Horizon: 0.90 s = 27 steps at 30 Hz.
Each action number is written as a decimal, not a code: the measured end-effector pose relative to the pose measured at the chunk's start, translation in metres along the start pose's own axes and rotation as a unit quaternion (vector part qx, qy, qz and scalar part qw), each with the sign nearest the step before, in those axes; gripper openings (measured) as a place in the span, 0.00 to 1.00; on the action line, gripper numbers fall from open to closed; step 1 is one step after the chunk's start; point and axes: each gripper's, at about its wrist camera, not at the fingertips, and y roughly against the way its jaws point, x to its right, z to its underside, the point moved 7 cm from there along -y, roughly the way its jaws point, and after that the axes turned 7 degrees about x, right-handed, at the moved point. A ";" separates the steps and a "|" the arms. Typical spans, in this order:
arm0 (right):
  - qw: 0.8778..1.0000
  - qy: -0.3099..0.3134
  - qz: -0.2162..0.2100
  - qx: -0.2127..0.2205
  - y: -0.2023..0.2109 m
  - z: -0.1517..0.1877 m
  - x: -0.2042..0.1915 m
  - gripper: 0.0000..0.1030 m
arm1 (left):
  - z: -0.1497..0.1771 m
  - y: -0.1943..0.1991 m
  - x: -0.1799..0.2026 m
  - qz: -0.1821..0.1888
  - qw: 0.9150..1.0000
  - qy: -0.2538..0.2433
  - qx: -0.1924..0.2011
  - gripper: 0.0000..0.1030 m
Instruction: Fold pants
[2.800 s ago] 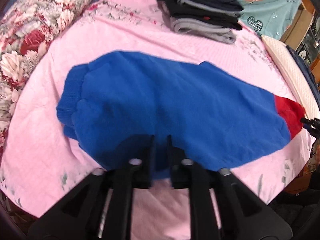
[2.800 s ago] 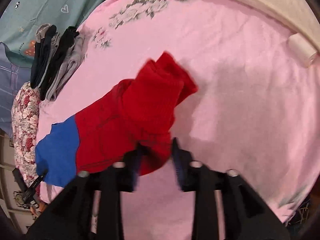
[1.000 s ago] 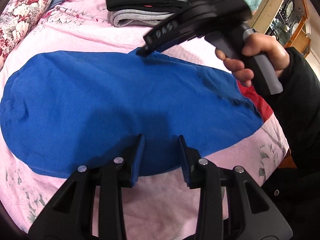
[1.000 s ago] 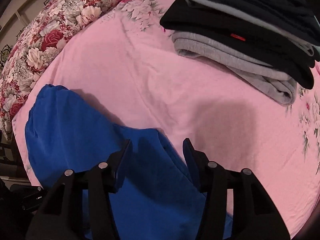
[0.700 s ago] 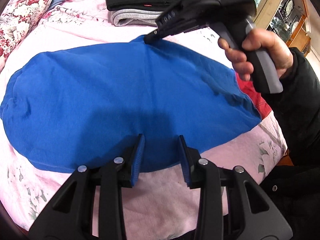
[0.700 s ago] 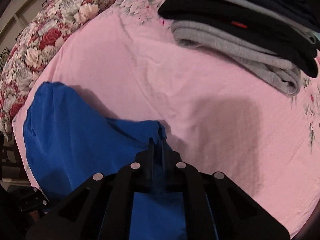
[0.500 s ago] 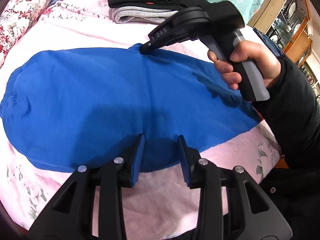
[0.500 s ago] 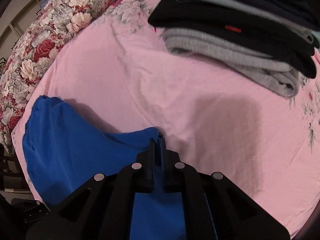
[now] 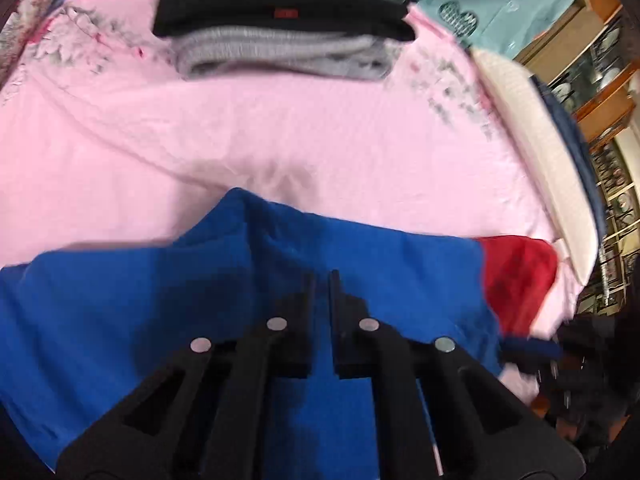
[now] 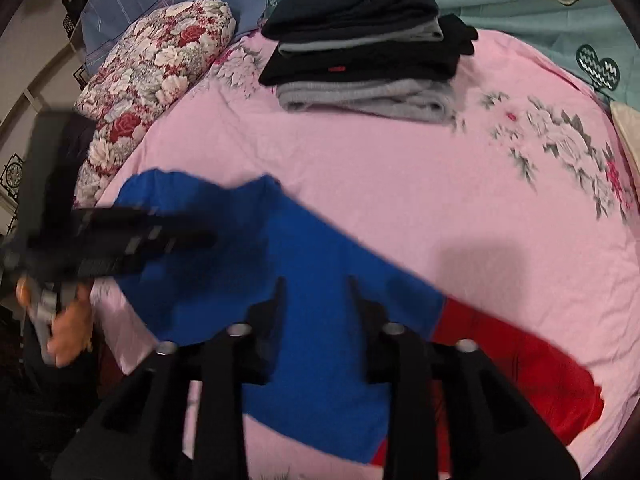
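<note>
The pants are seen spread across the pink bedsheet, mostly bright blue with a red section at 1 end. The fabric lies largely flat, folded lengthwise into 1 long strip, with a raised, rumpled peak along the far blue edge.

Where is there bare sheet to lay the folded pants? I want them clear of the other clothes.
A wide bare band of pink sheet runs between the blue and red pants and the stack of folded clothes, stretching right over the flower print. It is crowded at the stack, by the floral pillow on the left, and near the left hand-held gripper.
</note>
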 end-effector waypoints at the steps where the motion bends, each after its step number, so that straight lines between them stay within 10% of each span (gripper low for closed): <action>1: 1.000 -0.016 -0.005 -0.004 0.002 0.019 0.003 0.09 | 0.001 -0.009 0.001 -0.004 1.000 0.003 -0.013 0.06; 11: 0.993 -0.117 -0.013 -0.010 -0.009 0.070 0.028 0.12 | 0.002 -0.013 -0.011 -0.011 1.000 0.027 -0.007 0.05; 14: 0.985 -0.165 -0.028 0.041 0.030 0.061 0.052 0.50 | 0.012 0.017 -0.008 -0.004 1.000 0.019 0.022 0.05; 21: 0.929 -0.338 0.090 0.118 0.124 0.108 0.193 0.69 | 0.064 0.044 0.025 0.046 0.999 -0.004 0.019 0.05; 27: 0.903 -0.419 0.010 0.100 0.095 0.126 0.229 0.69 | 0.092 0.032 0.042 0.042 0.999 -0.027 -0.009 0.05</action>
